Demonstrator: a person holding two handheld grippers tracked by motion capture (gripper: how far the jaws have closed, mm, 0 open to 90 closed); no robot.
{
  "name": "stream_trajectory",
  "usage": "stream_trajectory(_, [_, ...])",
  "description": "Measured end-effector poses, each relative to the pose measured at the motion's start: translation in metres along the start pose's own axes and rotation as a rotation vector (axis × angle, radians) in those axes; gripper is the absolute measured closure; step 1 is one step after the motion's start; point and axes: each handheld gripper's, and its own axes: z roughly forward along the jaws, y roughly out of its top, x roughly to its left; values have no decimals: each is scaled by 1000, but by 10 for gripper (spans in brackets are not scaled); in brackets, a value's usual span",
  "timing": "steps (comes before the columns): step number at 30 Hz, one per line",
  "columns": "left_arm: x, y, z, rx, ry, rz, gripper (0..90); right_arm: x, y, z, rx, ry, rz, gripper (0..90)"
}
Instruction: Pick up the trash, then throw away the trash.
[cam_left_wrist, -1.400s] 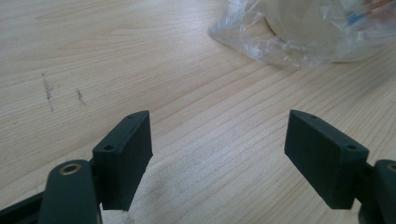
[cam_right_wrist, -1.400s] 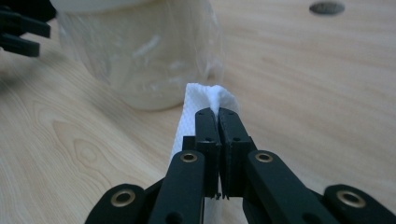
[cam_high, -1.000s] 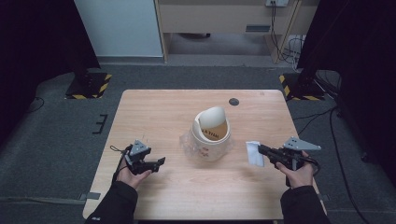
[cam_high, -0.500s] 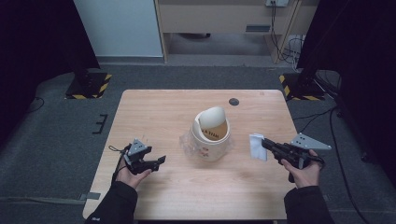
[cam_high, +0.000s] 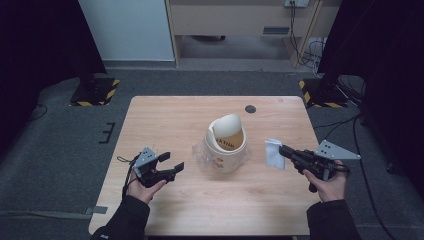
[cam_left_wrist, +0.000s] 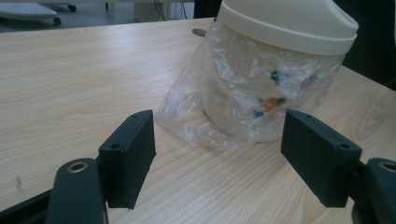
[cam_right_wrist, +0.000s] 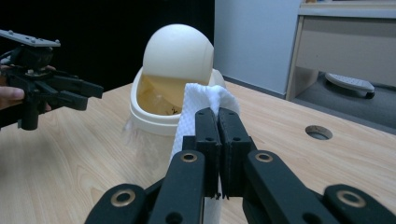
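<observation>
two hand-held grippers flanked the cream plastic swing-lid bin (cam_high: 227, 145) on the desk (cam_high: 165, 120). the right hand-held gripper (cam_high: 283, 150) pinched a white paper towel (cam_high: 274, 153), hanging upright just right of the bin's open mouth; the left hand-held gripper (cam_high: 171, 164) gaped empty, left of the bin.

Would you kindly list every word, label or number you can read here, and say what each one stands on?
Dark print inside the mouth of the cream plastic bin with the domed swing lid: too blurred to read.
Coloured marks on the bin's body behind the clear plastic bag: too blurred to read.
Nothing else bears text.
</observation>
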Motion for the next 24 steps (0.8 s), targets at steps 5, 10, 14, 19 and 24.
stream_trajectory(5, [0,-1,0,6,6,-4,256,0,2,-2,-6,-2,5,879])
stream_trajectory(10, [0,0,-3,-16,3,-15,260,0,2,-2,-9,5,8,879])
stream_trajectory(14, [-1,2,-4,-38,-6,-26,271,0,5,-3,-16,11,5,879])
stream_trajectory(19, [-7,11,-8,-100,-38,-33,278,2,10,-4,-44,42,1,879])
stream_trajectory(24, [-16,22,-12,-148,-81,-19,277,5,15,-4,-63,78,-10,879])
